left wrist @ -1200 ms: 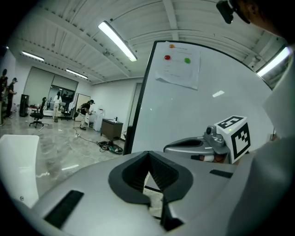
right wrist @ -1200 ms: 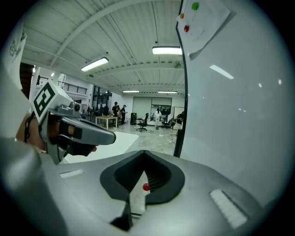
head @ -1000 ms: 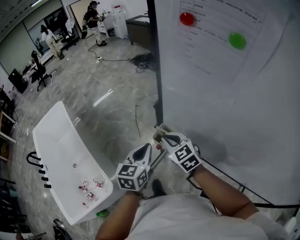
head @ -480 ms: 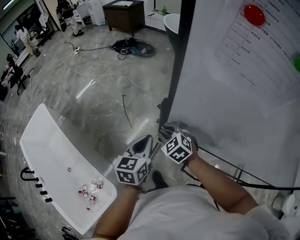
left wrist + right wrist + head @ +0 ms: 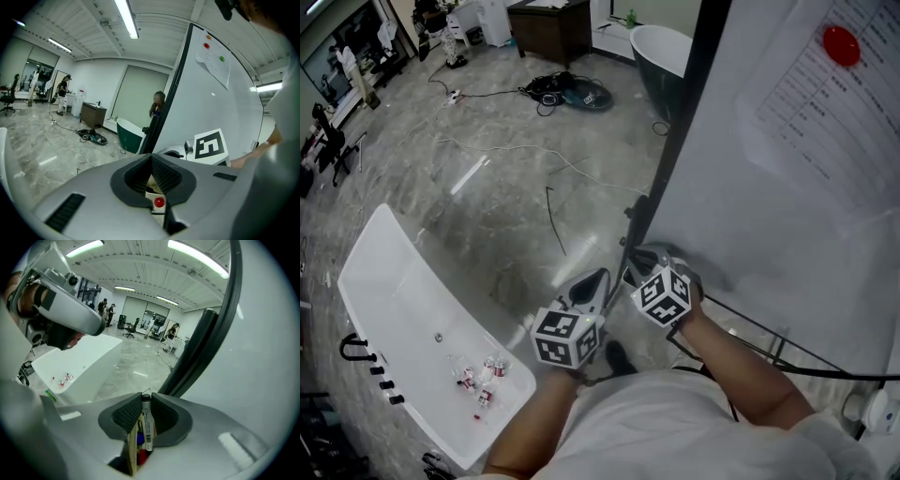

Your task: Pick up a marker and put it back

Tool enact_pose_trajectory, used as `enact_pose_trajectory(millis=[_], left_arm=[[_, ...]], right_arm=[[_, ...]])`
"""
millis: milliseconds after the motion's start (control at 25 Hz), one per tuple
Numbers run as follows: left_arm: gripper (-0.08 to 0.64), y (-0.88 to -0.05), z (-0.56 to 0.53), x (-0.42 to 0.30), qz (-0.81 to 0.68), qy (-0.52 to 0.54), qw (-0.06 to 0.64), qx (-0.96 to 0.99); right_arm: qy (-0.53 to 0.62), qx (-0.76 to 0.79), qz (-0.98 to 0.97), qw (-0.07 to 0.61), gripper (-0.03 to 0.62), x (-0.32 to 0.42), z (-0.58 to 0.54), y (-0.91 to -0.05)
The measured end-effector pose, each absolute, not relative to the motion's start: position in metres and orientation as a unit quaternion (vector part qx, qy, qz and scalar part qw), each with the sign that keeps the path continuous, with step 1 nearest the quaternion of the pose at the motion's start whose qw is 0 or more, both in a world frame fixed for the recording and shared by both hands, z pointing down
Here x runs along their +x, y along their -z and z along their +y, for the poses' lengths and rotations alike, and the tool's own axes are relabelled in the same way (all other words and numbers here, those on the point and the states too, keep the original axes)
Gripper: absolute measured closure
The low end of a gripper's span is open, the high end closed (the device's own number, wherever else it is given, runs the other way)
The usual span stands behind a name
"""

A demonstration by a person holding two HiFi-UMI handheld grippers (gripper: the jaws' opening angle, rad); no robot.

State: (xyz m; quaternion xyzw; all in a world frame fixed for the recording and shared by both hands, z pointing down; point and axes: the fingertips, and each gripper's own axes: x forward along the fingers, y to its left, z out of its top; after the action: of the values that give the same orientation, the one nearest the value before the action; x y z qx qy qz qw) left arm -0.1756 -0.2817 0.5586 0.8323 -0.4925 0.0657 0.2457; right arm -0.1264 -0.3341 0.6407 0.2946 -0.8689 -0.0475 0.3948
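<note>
Nearest the person, the left claw (image 5: 151,159) hangs with its jaws together at the tips. Just right of it and a little farther, the right claw (image 5: 146,398) has just been closing. Its pads pinch a black-capped marker (image 5: 147,425) at the bottom left corner of the whiteboard (image 5: 769,206). A blue marker (image 5: 139,439) sits beneath.

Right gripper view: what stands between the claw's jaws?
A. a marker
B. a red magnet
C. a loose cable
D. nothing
A: a marker stands upright between the pads of the right claw, whose jaws have just been closing on it.
</note>
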Motion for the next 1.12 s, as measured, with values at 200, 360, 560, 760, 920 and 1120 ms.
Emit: enact_pose_trajectory(millis=[200,360,560,760,920,1120], left_arm=[[0.558,-0.541,-0.280,-0.176,-0.498,-0.058,0.228,0.835],[0.558,-0.514,-0.282,-0.170,-0.501,-0.042,0.204,0.840],[0.558,-0.472,-0.280,-0.158,-0.498,-0.026,0.163,0.851],[0.558,-0.439,-0.286,-0.145,-0.494,-0.012,0.126,0.860],[0.558,-0.423,-0.288,-0.137,-0.490,-0.002,0.110,0.865],[0.558,-0.414,-0.288,-0.127,-0.483,0.003,0.097,0.870]], right_arm=[[0.009,0.310,-0.899,0.308,0.529,-0.119,-0.325,-0.599],[-0.064,0.325,-0.921,0.205,0.526,-0.102,-0.320,-0.554],[-0.079,0.335,-0.934,0.099,0.531,-0.077,-0.307,-0.486],[-0.051,0.342,-0.938,0.036,0.531,-0.061,-0.299,-0.433],[-0.041,0.343,-0.938,0.013,0.531,-0.054,-0.293,-0.409],[-0.034,0.342,-0.939,0.003,0.531,-0.051,-0.292,-0.398]])
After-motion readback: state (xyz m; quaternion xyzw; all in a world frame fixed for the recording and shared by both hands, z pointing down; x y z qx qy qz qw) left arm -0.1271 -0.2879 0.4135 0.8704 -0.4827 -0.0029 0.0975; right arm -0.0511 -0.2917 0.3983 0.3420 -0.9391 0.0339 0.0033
